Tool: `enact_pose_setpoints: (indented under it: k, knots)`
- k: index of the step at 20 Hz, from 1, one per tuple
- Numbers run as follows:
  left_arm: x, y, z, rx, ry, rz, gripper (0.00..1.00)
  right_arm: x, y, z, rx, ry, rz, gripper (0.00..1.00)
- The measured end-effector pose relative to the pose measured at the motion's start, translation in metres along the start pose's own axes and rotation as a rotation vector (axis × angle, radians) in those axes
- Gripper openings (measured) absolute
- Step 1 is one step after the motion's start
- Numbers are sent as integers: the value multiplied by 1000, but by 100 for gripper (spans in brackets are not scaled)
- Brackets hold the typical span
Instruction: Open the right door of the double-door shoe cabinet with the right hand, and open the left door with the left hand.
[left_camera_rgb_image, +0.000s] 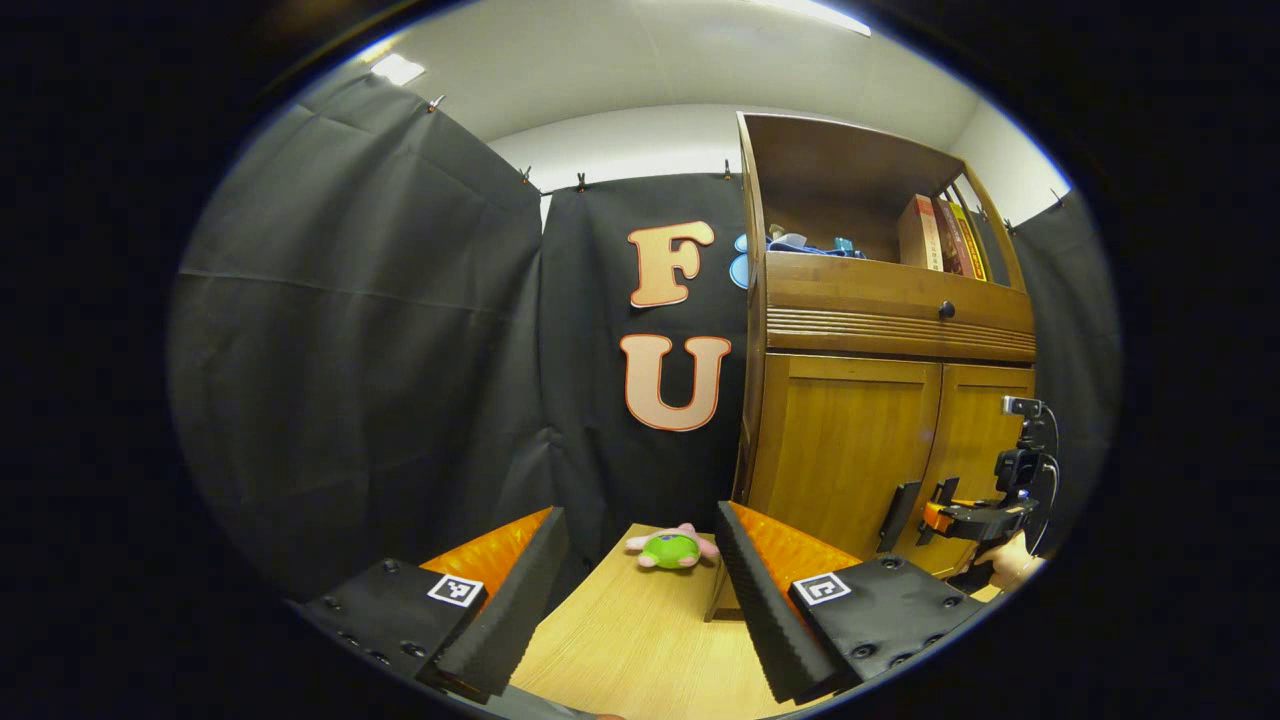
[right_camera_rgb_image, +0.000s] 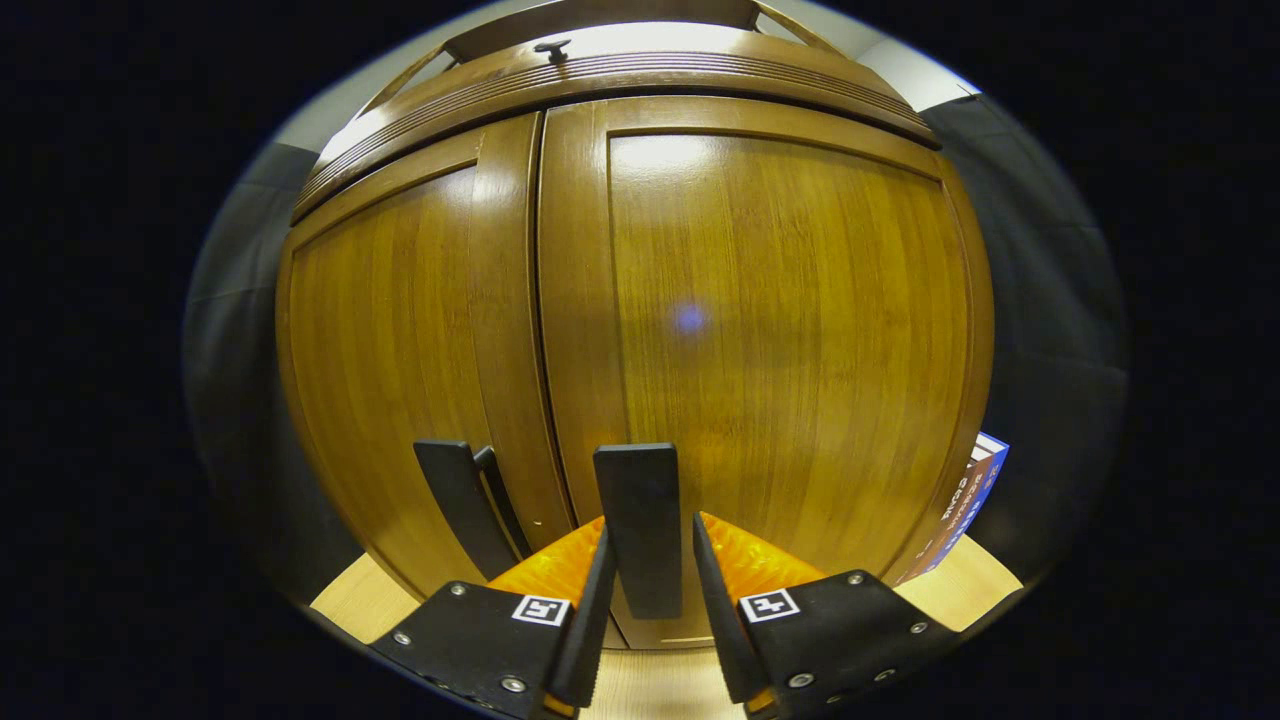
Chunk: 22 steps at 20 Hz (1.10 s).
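Closely, right gripper (right_camera_rgb_image: 650, 590) astride right door handle (right_camera_rgb_image: 638, 525).

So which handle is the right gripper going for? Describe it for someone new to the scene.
Start at the wooden shoe cabinet and its two closed lower doors. Two flat dark vertical handles flank the centre seam. The right door's handle stands between the right gripper fingers; the left door's handle stands free.
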<state>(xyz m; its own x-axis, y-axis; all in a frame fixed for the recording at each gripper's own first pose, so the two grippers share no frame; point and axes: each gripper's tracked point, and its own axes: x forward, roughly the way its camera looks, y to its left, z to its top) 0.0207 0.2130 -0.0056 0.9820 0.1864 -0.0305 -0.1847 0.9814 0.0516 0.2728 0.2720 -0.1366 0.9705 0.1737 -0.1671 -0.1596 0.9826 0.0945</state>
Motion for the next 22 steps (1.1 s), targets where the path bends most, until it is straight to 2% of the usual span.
enact_pose_setpoints:
  k: [2,4,5,6,15,16,17,22]
  knots:
    - [0,1,-1,1,2,6,95,0,1,0,-7,-3,-1,38]
    - [1,0,-1,-4,4,5,95,-3,1,-1,-18,-3,-1,35]
    - [1,0,-2,-4,6,5,95,-4,1,-1,-21,-5,1,44]
    - [1,0,-2,-3,7,6,95,-7,1,-1,-22,-7,4,33]
    - [2,5,-4,-12,1,21,95,-62,-16,-9,-34,-18,-27,29]
    - [2,6,-5,-6,2,22,95,-69,-19,-10,-35,-21,-30,36]
    - [1,9,-7,-2,4,21,95,-75,-21,-11,-35,-21,-31,28]
    - [0,7,-6,-13,-6,8,95,-104,-35,-14,-28,-10,-41,28]
